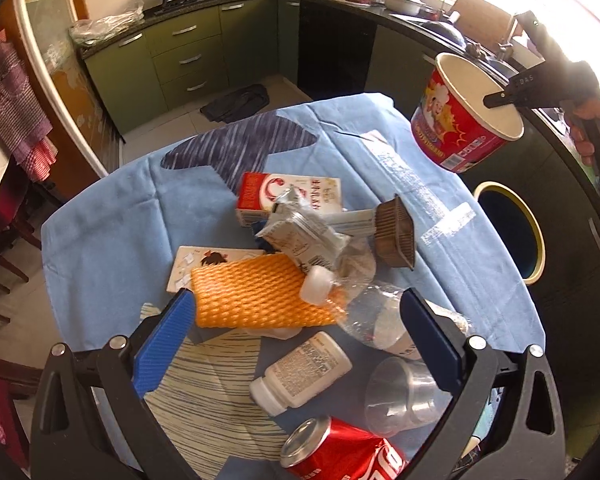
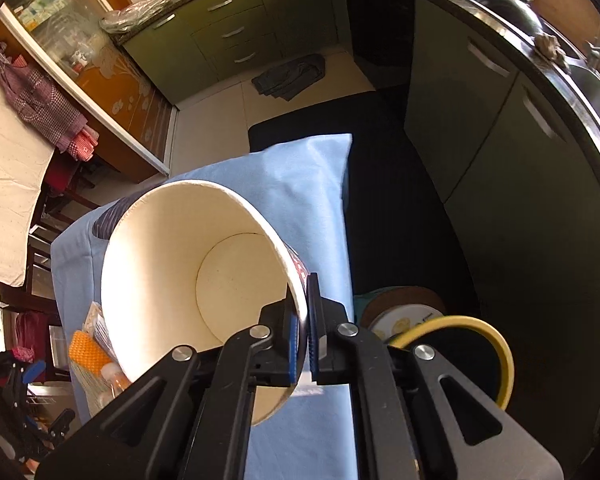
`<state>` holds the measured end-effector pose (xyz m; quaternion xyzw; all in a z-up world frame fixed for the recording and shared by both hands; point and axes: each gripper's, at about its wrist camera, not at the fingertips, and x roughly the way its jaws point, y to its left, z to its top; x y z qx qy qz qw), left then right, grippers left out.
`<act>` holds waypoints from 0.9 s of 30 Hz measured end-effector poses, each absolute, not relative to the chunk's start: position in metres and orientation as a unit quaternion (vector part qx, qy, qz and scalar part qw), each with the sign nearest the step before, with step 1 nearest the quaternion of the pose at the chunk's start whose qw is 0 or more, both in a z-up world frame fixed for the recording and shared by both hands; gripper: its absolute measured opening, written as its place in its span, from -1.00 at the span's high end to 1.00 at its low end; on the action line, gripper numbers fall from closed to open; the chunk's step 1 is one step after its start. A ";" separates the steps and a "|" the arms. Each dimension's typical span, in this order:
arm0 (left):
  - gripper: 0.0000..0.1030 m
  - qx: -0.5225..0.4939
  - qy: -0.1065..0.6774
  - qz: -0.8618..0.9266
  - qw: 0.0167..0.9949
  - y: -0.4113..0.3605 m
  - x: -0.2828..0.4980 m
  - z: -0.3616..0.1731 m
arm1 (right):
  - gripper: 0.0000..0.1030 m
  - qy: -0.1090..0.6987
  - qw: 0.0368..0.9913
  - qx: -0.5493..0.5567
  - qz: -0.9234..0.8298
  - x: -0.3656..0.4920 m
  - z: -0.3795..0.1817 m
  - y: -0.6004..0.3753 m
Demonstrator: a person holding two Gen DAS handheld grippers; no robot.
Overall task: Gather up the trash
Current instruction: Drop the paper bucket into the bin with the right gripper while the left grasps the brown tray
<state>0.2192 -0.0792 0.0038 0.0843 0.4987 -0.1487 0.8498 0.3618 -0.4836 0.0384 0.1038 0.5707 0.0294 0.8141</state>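
Beside the yellow-rimmed trash bin (image 1: 534, 236), the instant-noodle paper cup (image 1: 466, 114) is held aloft, its rim pinched by the nearly closed right gripper (image 2: 301, 340). The cup is seen to be empty; the bin's contents are hidden in darkness. A clean drop is best made with the cup centred over the opening before release. Left of the bin, the left gripper (image 1: 296, 344) is spread wide, empty, above the orange foam net (image 1: 256, 296).
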 end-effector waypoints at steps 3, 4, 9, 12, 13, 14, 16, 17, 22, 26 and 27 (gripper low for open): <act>-0.88 0.099 0.502 -0.178 0.841 -0.110 0.225 0.003 | 0.90 0.576 0.809 0.114 -0.014 0.331 0.032 -0.533; -0.88 0.102 0.503 -0.186 0.838 -0.119 0.226 0.002 | 0.90 0.578 0.806 0.121 -0.026 0.321 0.026 -0.549; -0.88 0.122 0.506 -0.206 0.829 -0.156 0.235 -0.004 | 0.90 0.600 0.783 0.148 -0.067 0.282 -0.020 -0.610; -0.88 0.133 0.514 -0.208 0.821 -0.168 0.240 -0.012 | 0.90 0.612 0.770 0.163 -0.084 0.273 -0.054 -0.634; -0.88 0.135 0.519 -0.209 0.818 -0.170 0.243 -0.015 | 0.90 0.616 0.765 0.168 -0.088 0.271 -0.066 -0.640; -0.88 0.135 0.524 -0.210 0.815 -0.172 0.246 -0.017 | 0.90 0.619 0.761 0.169 -0.092 0.272 -0.076 -0.643; -0.88 0.133 0.534 -0.208 0.808 -0.174 0.253 -0.023 | 0.89 0.625 0.755 0.173 -0.102 0.273 -0.096 -0.650; -0.88 0.132 0.540 -0.209 0.805 -0.175 0.256 -0.026 | 0.87 0.626 0.752 0.177 -0.105 0.272 -0.106 -0.653; -0.88 0.133 0.554 -0.213 0.794 -0.182 0.267 -0.040 | 0.69 0.638 0.736 0.197 -0.112 0.276 -0.143 -0.664; -0.88 0.140 0.560 -0.219 0.787 -0.192 0.275 -0.050 | 0.69 0.640 0.731 0.202 -0.126 0.276 -0.160 -0.673; -0.88 0.142 0.561 -0.218 0.786 -0.194 0.276 -0.052 | 0.68 0.639 0.731 0.203 -0.128 0.274 -0.162 -0.676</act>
